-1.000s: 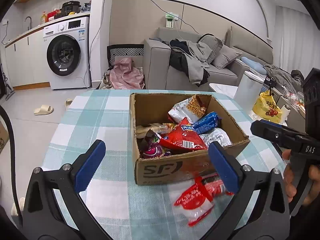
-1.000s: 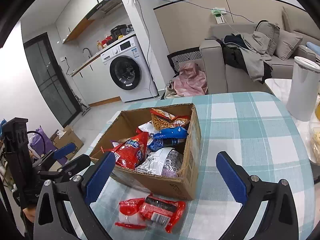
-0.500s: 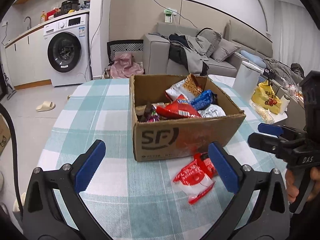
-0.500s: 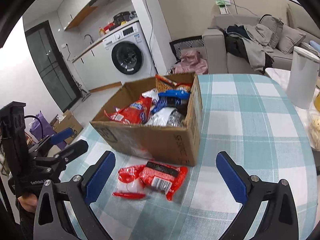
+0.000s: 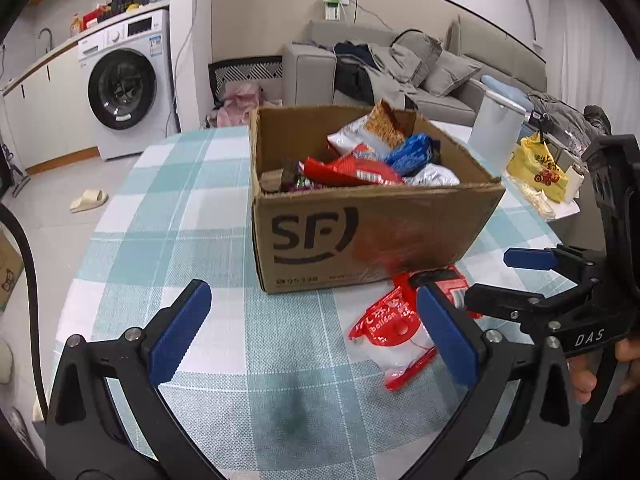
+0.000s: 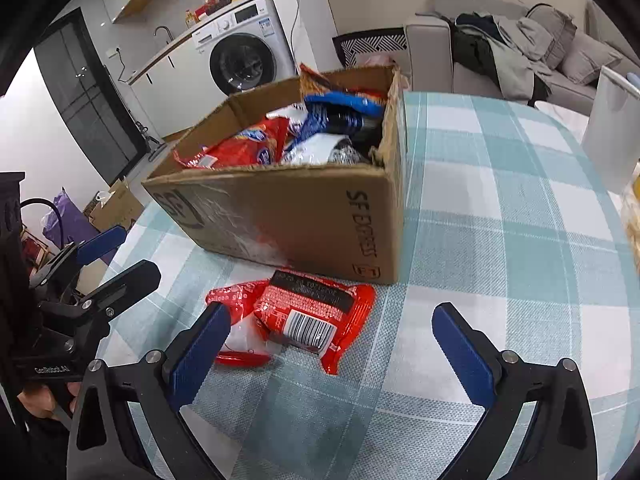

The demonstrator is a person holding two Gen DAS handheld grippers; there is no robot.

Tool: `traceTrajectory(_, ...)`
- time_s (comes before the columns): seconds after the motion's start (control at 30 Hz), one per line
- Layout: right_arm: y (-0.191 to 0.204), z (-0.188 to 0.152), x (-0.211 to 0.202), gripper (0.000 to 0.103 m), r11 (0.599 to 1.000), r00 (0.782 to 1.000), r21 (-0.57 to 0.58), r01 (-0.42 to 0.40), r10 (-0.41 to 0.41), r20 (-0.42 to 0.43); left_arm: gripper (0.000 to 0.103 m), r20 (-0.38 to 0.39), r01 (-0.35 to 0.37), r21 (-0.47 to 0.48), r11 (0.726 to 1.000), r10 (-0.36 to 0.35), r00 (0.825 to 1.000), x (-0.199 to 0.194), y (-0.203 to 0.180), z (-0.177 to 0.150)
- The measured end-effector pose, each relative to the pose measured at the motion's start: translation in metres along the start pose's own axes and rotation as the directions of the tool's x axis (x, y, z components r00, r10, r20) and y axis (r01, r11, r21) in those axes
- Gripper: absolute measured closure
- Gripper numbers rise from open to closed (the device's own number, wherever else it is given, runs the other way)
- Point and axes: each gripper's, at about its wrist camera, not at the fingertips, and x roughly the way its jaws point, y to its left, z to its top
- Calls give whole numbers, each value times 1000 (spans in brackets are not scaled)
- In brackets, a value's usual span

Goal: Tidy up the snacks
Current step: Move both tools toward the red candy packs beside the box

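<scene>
A brown SF cardboard box [image 5: 360, 236] [image 6: 304, 220] stands on the checked tablecloth, filled with several snack packs. Two red snack packs lie on the cloth in front of it: a red and white one [image 5: 394, 332] [image 6: 234, 312] and a red one with a barcode [image 6: 316, 316] [image 5: 440, 280]. My left gripper [image 5: 312, 336] is open and empty, low over the cloth, its right finger beside the red and white pack. My right gripper [image 6: 332, 352] is open and empty, hovering just short of the barcode pack. Each gripper shows in the other's view: the right one [image 5: 516, 276], the left one [image 6: 116, 256].
The round table's teal and white checked cloth [image 5: 180, 208] [image 6: 500, 208] extends around the box. A white bin [image 5: 494, 132] [image 6: 608, 136] and a yellow bag [image 5: 538, 168] stand off the table's right. A washing machine [image 5: 124, 92] and a sofa [image 5: 400, 68] are behind.
Both grippers have dropped lower and come closer to the two red packs in front of the box. Both stay open. The packs and the box have not moved.
</scene>
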Motion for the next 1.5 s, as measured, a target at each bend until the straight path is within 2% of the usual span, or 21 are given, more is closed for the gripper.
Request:
traceTrajectory(0.4, 2, -7, 28, 0, 1000, 998, -6, 16, -17, -55, 1, -42, -10, -47, 999, 8, 999, 17, 16, -2)
traceTrajectory(0.57, 8, -11, 36, 0, 999, 998, -19, 31, -32, -50, 1, -48, -7, -56, 998, 5, 999, 19, 20, -2)
traceTrajectory(0.8, 9, -9, 41, 0, 997, 996, -16, 80, -80, -27, 1, -69, -16, -38, 999, 14, 997, 25, 17, -6)
traceTrajectory(0.93, 6, -8, 42, 0, 997, 995, -16, 82, -82, -51, 1, -81, -19, -28, 999, 17, 997, 28, 16, -8)
traceTrajectory(1.23, 9, -9, 47, 1, 996, 995, -25, 83, -84, -47, 1, -92, -21, -25, 999, 18, 996, 33, 17, -10)
traceTrajectory(1.5, -8, -5, 44, 1, 995, 993, -1, 98, -98, -63, 1, -109, -22, -6, 1000, 21, 994, 37, 14, -12)
